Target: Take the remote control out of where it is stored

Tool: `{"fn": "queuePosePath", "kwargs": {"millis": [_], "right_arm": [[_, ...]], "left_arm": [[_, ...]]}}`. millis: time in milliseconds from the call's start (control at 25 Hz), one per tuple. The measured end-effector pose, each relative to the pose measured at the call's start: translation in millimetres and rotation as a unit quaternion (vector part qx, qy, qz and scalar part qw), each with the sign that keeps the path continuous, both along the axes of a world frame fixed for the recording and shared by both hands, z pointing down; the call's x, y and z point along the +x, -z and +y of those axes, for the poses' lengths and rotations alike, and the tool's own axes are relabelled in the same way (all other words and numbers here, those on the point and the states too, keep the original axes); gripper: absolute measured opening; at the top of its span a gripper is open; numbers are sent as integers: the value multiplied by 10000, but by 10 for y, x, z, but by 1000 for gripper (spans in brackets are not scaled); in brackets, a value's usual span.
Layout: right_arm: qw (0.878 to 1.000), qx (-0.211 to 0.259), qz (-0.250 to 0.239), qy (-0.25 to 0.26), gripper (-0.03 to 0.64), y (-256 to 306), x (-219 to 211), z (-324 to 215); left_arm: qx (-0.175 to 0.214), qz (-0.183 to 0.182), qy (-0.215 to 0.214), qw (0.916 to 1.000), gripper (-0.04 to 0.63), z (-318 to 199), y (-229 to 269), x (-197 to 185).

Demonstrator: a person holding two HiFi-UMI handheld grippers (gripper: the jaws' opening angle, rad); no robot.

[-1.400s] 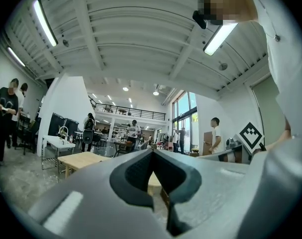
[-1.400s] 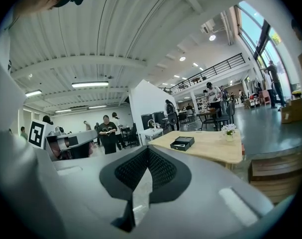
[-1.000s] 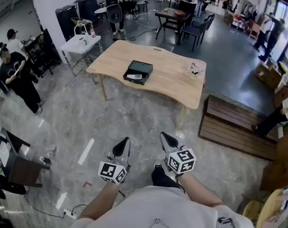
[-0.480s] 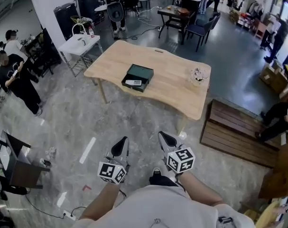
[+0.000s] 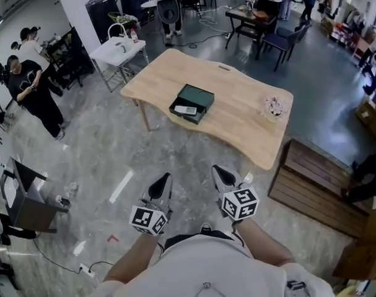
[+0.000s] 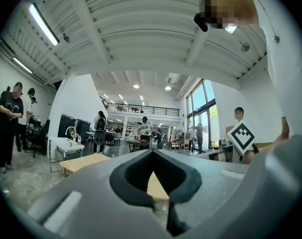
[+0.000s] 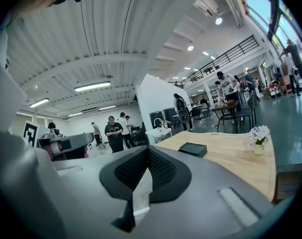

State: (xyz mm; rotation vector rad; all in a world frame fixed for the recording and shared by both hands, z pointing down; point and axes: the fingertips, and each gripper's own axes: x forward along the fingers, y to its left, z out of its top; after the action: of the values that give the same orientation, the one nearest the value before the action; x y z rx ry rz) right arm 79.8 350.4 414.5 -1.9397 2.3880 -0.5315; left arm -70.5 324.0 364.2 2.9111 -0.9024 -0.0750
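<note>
- Compared with 1 second ago, the wooden counter (image 5: pixel 243 125) sits larger and lower in the head view, and less floor shows between it and the person. The person has walked toward it, carrying both claws along.
- The left claw (image 5: pixel 164 179) and right claw (image 5: pixel 221 172) are held out side by side in front of the body, as before. Each has its jaws pressed together at the tips with nothing between them, and each claw's own view shows the same.
- For the task, this reads as the approach only. Nothing on the counter has been touched, and both claws are well apart from it. I judge that more walking is needed before a reach.
- The dark box (image 5: pixel 199 96) lies near the middle of the counter and has not moved on it across the 3 head pictures. Its near side seems to have a tray or drawer pulled out, though it is too small here to be sure.
- The remote control (image 5: pixel 186 110) is a pale, slim bar lying in that lower front part of the box. It is exposed from above and not yet taken out.
- A small vase (image 5: pixel 275 111) holding pale flowers stands toward the counter's right end, well apart from the box.
- At least 1 claw will have to open before it can grip the remote.
</note>
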Motion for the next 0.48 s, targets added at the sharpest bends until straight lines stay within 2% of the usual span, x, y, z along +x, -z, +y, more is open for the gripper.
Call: {"fn": "queuePosePath", "kwargs": {"millis": [480], "right_arm": [[9994, -102, -60, 332, 28, -77, 192, -648]], "left_arm": [[26, -46, 384, 9992, 0, -580, -5, 96]]}}
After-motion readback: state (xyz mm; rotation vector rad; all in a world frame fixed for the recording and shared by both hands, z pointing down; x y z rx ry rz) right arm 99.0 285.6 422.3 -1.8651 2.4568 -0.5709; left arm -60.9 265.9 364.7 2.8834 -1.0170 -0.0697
